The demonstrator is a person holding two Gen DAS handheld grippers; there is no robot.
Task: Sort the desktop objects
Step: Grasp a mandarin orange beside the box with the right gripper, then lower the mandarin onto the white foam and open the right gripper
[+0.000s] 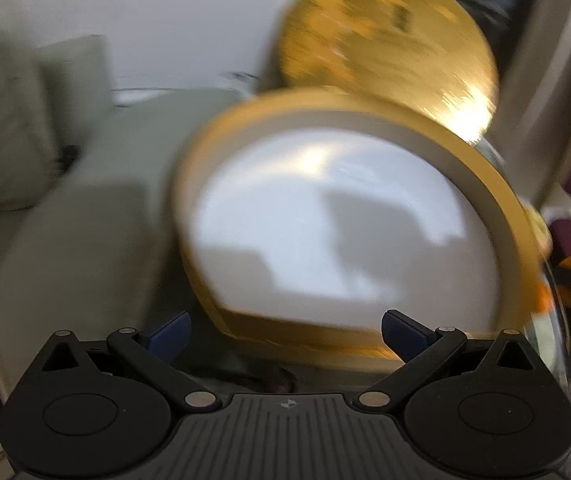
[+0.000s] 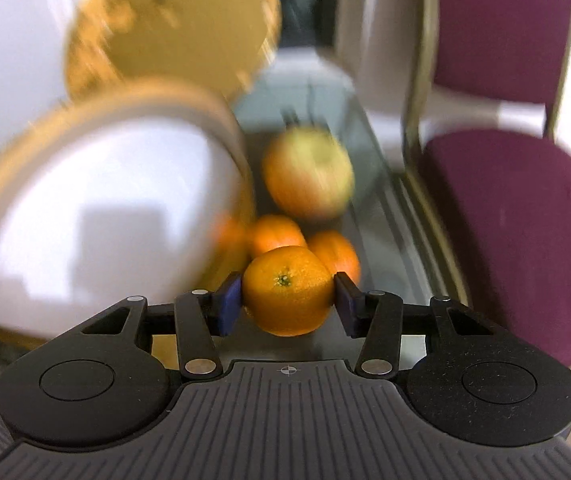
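Observation:
My right gripper (image 2: 287,304) is shut on an orange (image 2: 287,290), held just above the glass table. Behind it lie two more oranges (image 2: 275,234) and a yellow-red apple (image 2: 309,172). A round white tin with a gold rim (image 2: 97,200) stands to the left, with its gold lid (image 2: 173,24) behind it. In the left wrist view the same tin (image 1: 349,224) fills the middle, blurred, and the lid (image 1: 385,40) is behind it. My left gripper (image 1: 285,336) is open and empty in front of the tin.
A purple chair (image 2: 517,200) stands to the right of the glass table (image 2: 389,248). A pale sofa with cushions (image 1: 65,208) lies on the left in the left wrist view. A white wall is behind.

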